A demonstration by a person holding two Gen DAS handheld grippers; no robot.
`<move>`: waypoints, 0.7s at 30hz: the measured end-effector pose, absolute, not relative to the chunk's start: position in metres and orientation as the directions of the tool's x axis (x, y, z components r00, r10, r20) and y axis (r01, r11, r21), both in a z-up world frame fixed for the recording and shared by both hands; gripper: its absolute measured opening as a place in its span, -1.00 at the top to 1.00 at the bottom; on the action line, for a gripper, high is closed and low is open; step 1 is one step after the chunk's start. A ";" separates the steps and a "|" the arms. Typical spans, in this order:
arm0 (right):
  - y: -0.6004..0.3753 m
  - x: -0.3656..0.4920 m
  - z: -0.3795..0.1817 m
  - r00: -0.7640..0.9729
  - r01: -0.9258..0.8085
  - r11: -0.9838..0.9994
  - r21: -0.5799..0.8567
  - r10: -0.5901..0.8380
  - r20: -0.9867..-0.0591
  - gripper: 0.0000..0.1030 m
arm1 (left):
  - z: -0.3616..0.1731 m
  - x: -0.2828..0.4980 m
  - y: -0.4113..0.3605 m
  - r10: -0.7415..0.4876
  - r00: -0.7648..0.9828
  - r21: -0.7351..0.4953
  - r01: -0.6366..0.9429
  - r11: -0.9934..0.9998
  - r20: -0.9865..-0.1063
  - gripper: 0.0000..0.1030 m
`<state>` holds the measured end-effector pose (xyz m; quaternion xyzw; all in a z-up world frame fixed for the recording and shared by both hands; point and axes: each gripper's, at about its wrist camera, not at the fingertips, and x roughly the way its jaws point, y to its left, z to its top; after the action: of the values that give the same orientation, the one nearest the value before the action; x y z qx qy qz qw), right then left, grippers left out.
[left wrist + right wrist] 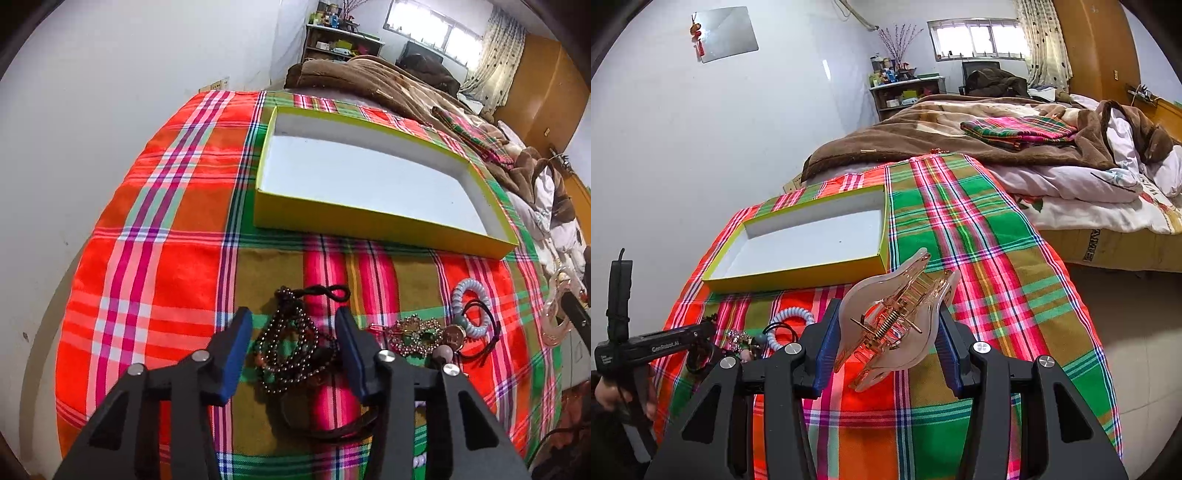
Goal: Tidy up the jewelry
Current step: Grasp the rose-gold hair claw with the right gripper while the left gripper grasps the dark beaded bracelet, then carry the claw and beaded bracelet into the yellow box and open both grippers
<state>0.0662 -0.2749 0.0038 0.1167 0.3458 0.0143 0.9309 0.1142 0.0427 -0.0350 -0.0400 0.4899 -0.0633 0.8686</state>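
Observation:
A heap of dark bead bracelets (295,350) lies on the plaid cloth (147,258), between the blue pads of my left gripper (293,315). A narrow gap shows beside each pad, so the gripper is open around the heap. To the heap's right lie a glittery gold piece (417,332), a pale spiral hair tie (472,291) and a black elastic (489,325). My right gripper (888,310) is shut on a clear pink hair claw (908,291), held above the cloth. The shallow yellow-green box (369,218) with a white inside stands behind, nothing in it.
The cloth covers a table that stands against a white wall (92,129) on the left. Behind it is a bed with a brown blanket (923,136) and a folded plaid cloth (1019,129). Tiled floor (1137,332) lies to the right. A hand (607,398) holds the left gripper's handle.

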 end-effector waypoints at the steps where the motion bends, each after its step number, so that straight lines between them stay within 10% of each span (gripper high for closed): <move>1: -0.275 0.066 0.004 0.762 0.054 0.972 0.227 0.107 -0.639 0.06 | -0.035 0.115 0.043 -0.145 0.512 -0.127 0.069 0.989 -0.847 0.29; 21: -0.277 0.071 0.004 0.761 0.040 0.971 0.234 0.122 -0.637 0.06 | -0.026 0.119 0.047 -0.128 0.539 -0.123 0.046 0.991 -0.833 0.80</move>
<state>0.0708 -0.2768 0.0043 0.1176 0.3446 0.0219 0.9311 0.1188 0.0469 -0.0257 -0.0430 0.4778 -0.0497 0.8760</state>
